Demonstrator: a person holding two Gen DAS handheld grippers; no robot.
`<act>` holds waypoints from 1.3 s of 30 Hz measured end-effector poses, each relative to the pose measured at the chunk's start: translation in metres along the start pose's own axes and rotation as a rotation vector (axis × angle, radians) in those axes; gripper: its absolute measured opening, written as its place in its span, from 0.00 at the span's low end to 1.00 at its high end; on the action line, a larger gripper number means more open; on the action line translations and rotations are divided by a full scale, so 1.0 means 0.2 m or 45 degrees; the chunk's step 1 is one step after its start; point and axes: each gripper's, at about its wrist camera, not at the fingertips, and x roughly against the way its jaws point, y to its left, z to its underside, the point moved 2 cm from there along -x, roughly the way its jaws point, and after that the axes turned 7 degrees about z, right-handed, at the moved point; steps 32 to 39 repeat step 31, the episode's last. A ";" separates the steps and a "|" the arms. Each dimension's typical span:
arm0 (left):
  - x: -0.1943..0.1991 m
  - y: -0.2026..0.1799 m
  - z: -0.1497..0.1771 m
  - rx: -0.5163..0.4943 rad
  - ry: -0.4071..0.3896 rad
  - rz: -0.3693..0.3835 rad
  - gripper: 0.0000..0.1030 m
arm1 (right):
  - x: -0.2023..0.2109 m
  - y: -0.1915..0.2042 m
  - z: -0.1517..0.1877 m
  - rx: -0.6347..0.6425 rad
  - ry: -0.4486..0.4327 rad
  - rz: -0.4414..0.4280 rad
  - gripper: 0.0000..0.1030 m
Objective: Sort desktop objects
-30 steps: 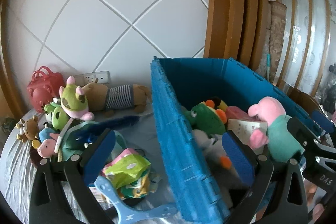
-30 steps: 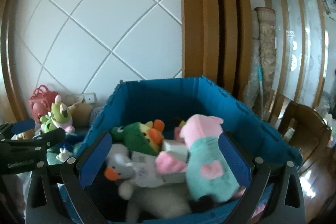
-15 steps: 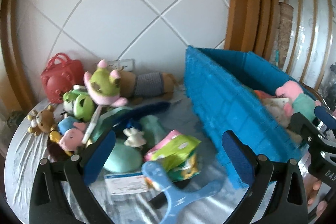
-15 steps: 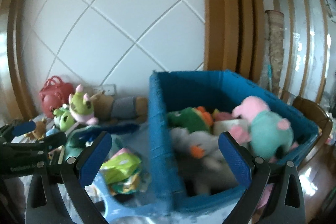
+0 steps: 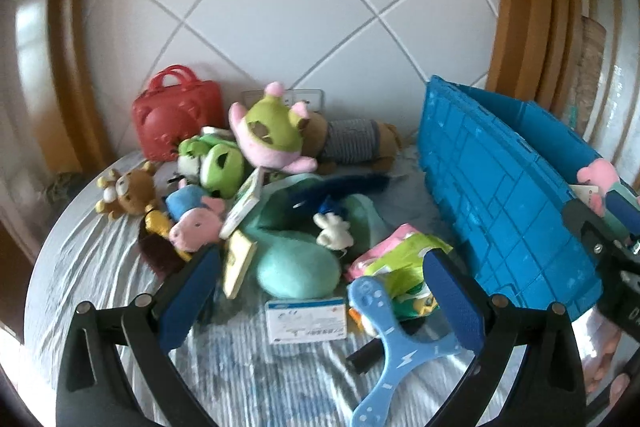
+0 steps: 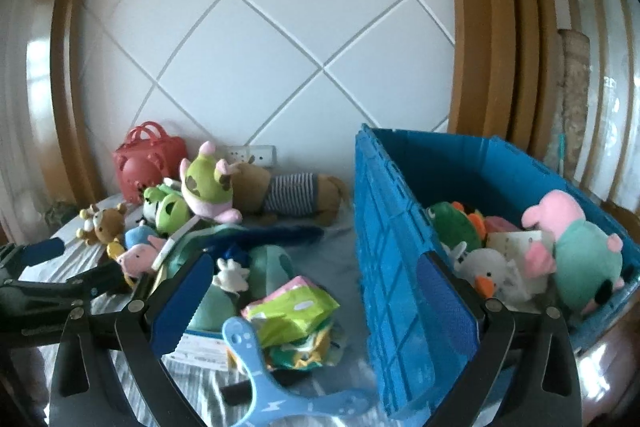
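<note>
Both the left claw (image 5: 320,291) and right claw (image 6: 316,303) gape wide, empty, above the light-blue plastic boomerang (image 5: 394,351), whose arms spread beside the blue plastic crate (image 6: 400,247).

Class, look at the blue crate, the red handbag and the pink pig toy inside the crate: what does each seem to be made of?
Blue crate: seemingly rigid moulded plastic, with ribbed, panelled walls. Red handbag: probably soft plastic or rubber, smooth, matte, one-piece handles. Pink pig toy: plush fabric, fuzzy and stuffed-looking.
</note>
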 end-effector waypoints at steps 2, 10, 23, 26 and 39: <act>0.07 0.02 0.03 0.006 -0.001 0.006 1.00 | 0.06 0.01 0.02 -0.003 -0.005 0.006 1.00; 0.37 0.08 0.20 -0.047 -0.020 0.053 1.00 | 0.39 0.03 0.19 -0.047 0.007 0.103 1.00; 0.73 0.19 0.44 -0.054 -0.025 0.070 1.00 | 0.86 0.19 0.38 -0.040 -0.012 0.144 1.00; 0.77 0.20 0.44 -0.057 -0.034 0.062 1.00 | 0.89 0.20 0.38 -0.050 -0.024 0.143 1.00; 0.79 0.20 0.44 -0.062 -0.044 0.056 1.00 | 0.90 0.21 0.37 -0.047 -0.028 0.141 1.00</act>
